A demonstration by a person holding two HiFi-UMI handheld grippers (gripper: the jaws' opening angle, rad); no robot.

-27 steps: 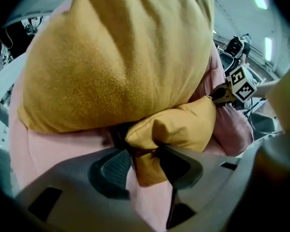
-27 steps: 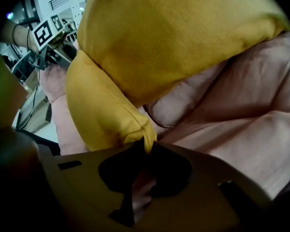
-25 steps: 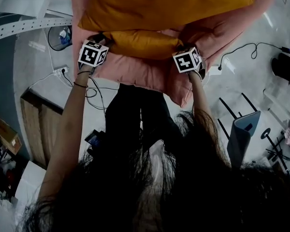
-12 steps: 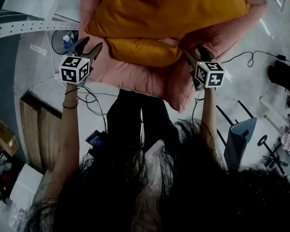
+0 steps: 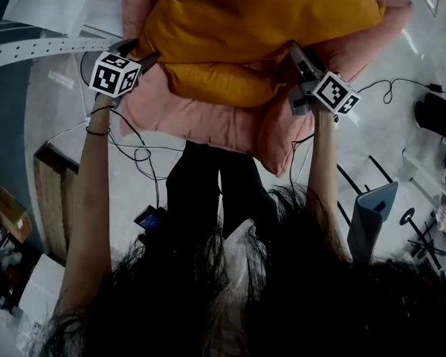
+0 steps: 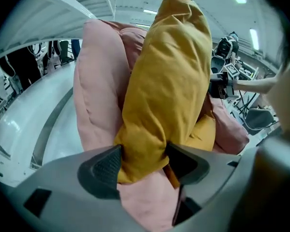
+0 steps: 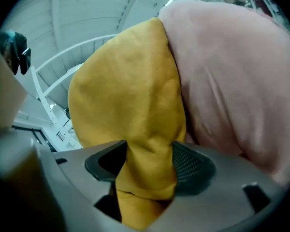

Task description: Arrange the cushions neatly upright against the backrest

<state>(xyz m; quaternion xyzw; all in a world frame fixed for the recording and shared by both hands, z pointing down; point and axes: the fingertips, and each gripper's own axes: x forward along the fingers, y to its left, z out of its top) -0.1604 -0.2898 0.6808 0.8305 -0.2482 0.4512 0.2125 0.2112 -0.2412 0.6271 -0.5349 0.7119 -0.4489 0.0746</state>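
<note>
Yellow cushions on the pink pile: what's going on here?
A person works two handheld grippers on a pile of cushions. The left gripper and right gripper each have a corner of the upper yellow cushion between their jaws, which are opening rather than clamped. A second yellow cushion shows just below it in the head view, against pink cushions.

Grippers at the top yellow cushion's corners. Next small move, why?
Probably close both jaws: the left gripper and right gripper are opening, each with a corner of the top yellow cushion between its jaws, seemingly unclamped, so it can't yet be stood upright.
</note>
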